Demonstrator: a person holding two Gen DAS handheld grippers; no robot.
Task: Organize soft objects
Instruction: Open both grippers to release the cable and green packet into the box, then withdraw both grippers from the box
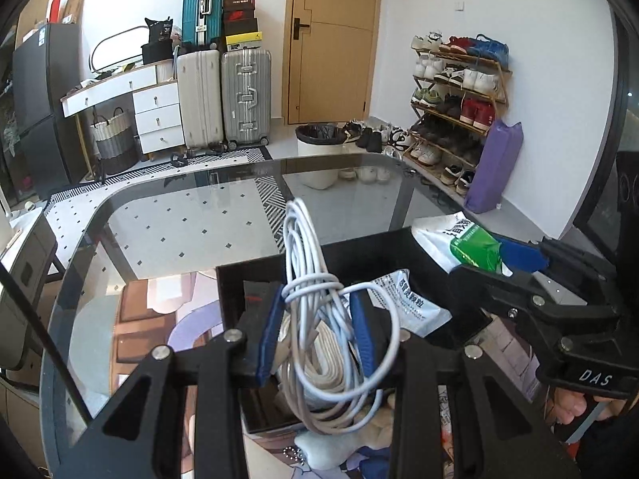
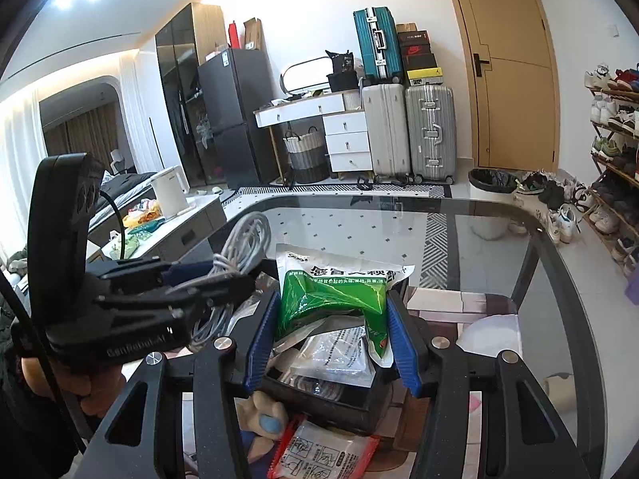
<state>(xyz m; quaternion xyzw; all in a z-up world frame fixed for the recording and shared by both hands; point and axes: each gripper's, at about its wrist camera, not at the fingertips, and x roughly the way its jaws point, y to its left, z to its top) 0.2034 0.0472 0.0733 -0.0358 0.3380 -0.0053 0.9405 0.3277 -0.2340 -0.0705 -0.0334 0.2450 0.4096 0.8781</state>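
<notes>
Over the black tray point(image 1: 399, 239), left tongs point(image 1: 315, 319) clamp white cable point(image 1: 307, 247); only right view shows right tongs point(image 2: 331, 331) pinching green pouch point(image 2: 331, 295).

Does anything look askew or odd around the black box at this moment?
Nothing spilled or damaged. The green packet in the right gripper is crumpled and tilted; the left gripper holds a loosely coiled white cable above the black box.

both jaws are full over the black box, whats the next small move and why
Probably lower the left gripper a little and release the cable coil into the black box. The coil hangs above the open box, and the right gripper holds the green pouch above it too, so dropping one at a time seems safer.
</notes>
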